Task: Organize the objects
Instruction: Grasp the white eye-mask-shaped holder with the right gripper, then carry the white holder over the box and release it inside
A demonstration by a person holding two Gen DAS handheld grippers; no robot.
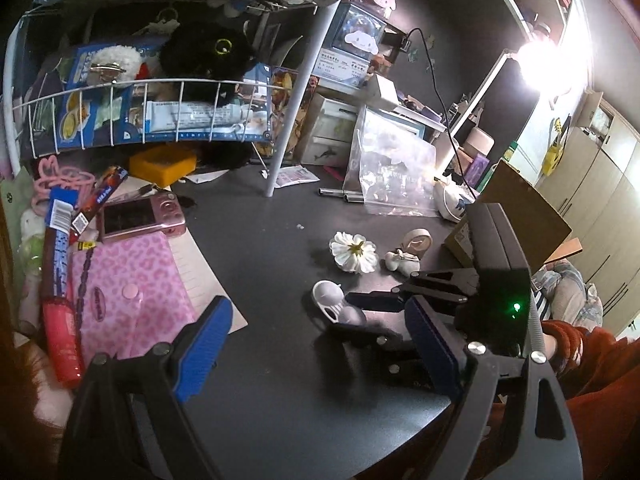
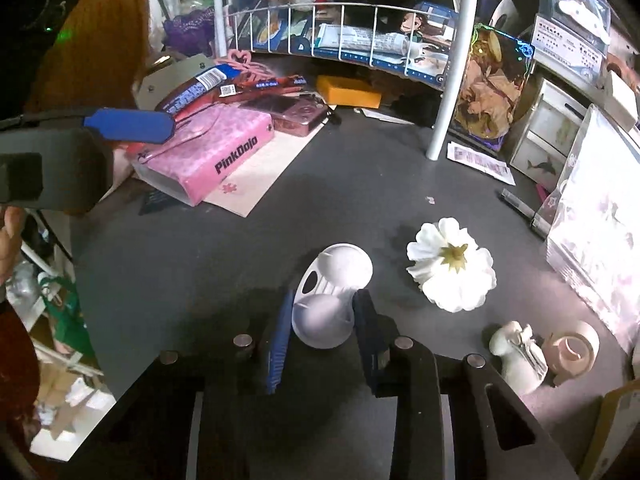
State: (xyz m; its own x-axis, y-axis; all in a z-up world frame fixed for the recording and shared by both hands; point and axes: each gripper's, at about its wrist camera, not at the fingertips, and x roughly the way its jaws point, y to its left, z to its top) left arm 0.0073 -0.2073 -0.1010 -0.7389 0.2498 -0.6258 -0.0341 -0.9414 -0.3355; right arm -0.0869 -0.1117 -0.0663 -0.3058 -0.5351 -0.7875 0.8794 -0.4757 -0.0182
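A white plastic mask-shaped piece (image 2: 328, 300) lies on the black table (image 2: 200, 264). My right gripper (image 2: 325, 312) has its blue fingers on either side of the piece's rounded lower end, pressed against it. In the left wrist view the same piece (image 1: 332, 300) sits at the right gripper's fingertips. My left gripper (image 1: 316, 340) is open and empty, held above the table's front. A white fabric flower (image 2: 452, 264) lies to the right of the piece.
A small white figurine (image 2: 518, 354) and a tape roll (image 2: 572, 350) stand at the right. A pink box (image 2: 208, 152), pink camera (image 2: 296, 114) and snack sticks lie at the left. A white wire rack (image 2: 360, 24) with a pole (image 2: 452, 80) stands behind.
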